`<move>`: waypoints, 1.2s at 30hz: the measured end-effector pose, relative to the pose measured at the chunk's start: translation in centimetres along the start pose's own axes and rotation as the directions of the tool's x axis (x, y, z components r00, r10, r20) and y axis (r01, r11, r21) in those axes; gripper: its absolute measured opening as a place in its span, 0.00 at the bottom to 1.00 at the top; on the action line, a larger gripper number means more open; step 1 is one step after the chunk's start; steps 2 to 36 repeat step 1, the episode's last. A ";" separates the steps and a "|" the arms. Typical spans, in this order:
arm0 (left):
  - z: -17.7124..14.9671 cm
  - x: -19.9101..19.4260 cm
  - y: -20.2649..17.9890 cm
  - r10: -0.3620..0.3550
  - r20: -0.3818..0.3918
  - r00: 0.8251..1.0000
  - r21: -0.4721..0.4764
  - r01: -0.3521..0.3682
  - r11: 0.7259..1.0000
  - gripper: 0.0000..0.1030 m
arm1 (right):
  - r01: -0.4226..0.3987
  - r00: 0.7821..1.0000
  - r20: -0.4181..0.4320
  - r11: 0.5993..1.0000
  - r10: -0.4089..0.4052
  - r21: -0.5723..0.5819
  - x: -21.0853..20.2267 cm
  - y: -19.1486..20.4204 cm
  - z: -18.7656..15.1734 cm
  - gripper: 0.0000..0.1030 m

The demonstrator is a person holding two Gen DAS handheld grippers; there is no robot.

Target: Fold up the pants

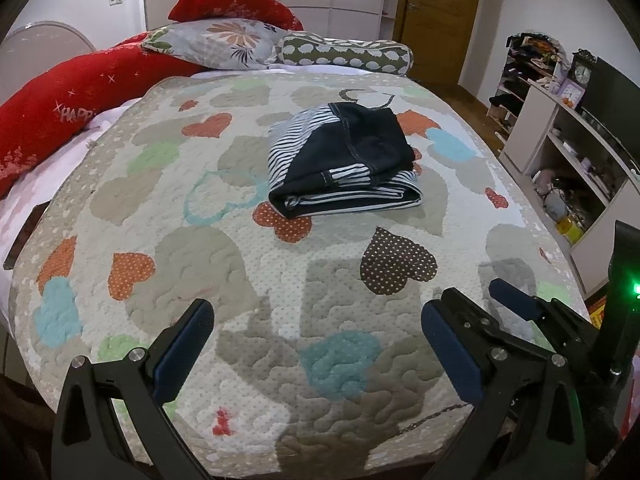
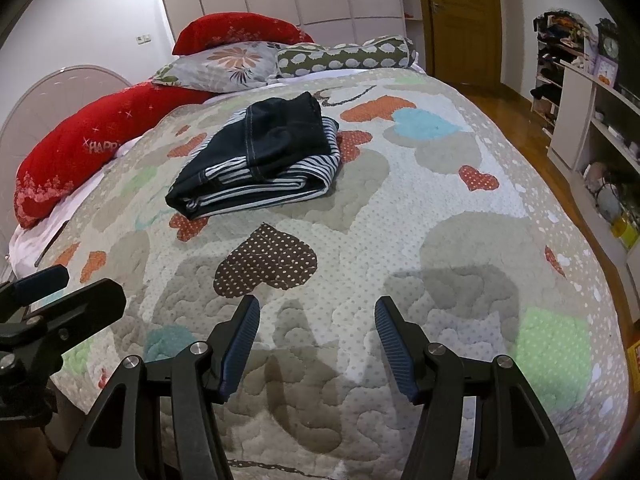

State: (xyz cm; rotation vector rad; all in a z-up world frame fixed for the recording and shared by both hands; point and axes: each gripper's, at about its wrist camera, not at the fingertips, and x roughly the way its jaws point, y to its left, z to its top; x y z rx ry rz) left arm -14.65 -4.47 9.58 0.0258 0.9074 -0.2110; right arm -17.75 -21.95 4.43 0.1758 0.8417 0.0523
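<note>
The pants (image 1: 344, 164), dark denim with black-and-white striped panels, lie folded into a compact bundle on the heart-patterned quilt (image 1: 200, 248). In the right wrist view the same pants (image 2: 260, 160) sit left of centre, farther up the bed. My left gripper (image 1: 316, 316) hovers over the near part of the quilt, open, nothing between its blue pads. My right gripper (image 2: 316, 312) is open too, with empty jaws, well short of the bundle. The right gripper's fingers (image 1: 516, 292) show at the right of the left wrist view. The left gripper's fingers (image 2: 40, 280) show at the left of the right wrist view.
Pillows crowd the head of the bed: a long red one (image 1: 60, 120), a floral one (image 1: 216, 44) and a green bolster (image 1: 344, 54). White shelving (image 1: 568, 168) full of small items runs along the right wall, with wooden floor (image 2: 520, 128) between it and the bed.
</note>
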 end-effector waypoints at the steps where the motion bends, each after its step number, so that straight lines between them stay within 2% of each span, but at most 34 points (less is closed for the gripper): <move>1: 0.0 0.2 0.1 0.000 -0.008 1.000 -0.008 0.000 1.000 1.00 | 0.001 1.000 -0.001 1.000 -0.001 0.000 0.0 0.0 0.0 0.62; 36: 0.0 0.2 0.1 0.000 -0.008 1.000 -0.008 0.000 1.000 1.00 | 0.001 1.000 -0.001 1.000 -0.001 0.000 0.0 0.0 0.0 0.62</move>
